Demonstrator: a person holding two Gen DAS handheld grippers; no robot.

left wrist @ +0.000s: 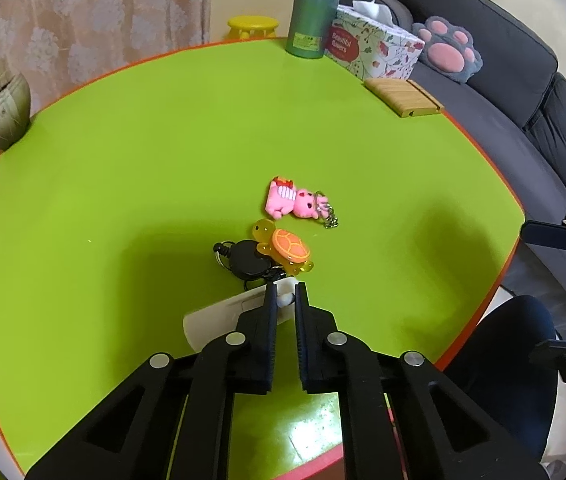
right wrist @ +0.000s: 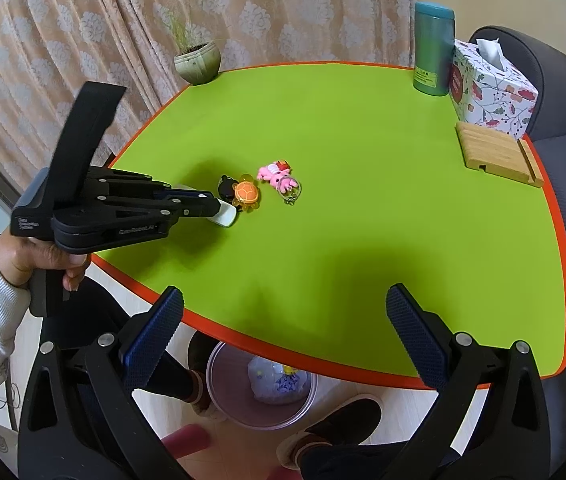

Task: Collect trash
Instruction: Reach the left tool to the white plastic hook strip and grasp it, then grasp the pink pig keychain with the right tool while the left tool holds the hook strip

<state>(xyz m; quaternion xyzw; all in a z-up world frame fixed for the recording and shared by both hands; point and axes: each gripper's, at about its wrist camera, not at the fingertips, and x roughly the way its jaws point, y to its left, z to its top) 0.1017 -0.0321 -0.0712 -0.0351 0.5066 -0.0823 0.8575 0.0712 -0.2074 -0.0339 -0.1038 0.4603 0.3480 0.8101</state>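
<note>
My left gripper [left wrist: 285,294] is shut on a white paper cup [left wrist: 219,318] lying on its side on the green table [left wrist: 143,160]; it grips the cup's rim. In the right wrist view the left gripper [right wrist: 219,206] holds the cup [right wrist: 228,215] beside an orange turtle keychain [right wrist: 245,193]. My right gripper [right wrist: 283,320] is open and empty above the table's near edge. A clear trash bin [right wrist: 261,386] with trash inside stands on the floor under the table edge.
An orange turtle keychain [left wrist: 287,246], a black badge reel [left wrist: 248,260] and a pink plush keychain [left wrist: 295,202] lie mid-table. A teal tumbler [left wrist: 313,14], tissue box [left wrist: 375,44], wooden stand [left wrist: 403,96] and plant pot [left wrist: 1,116] stand at the edges. A grey sofa [left wrist: 523,80] is right.
</note>
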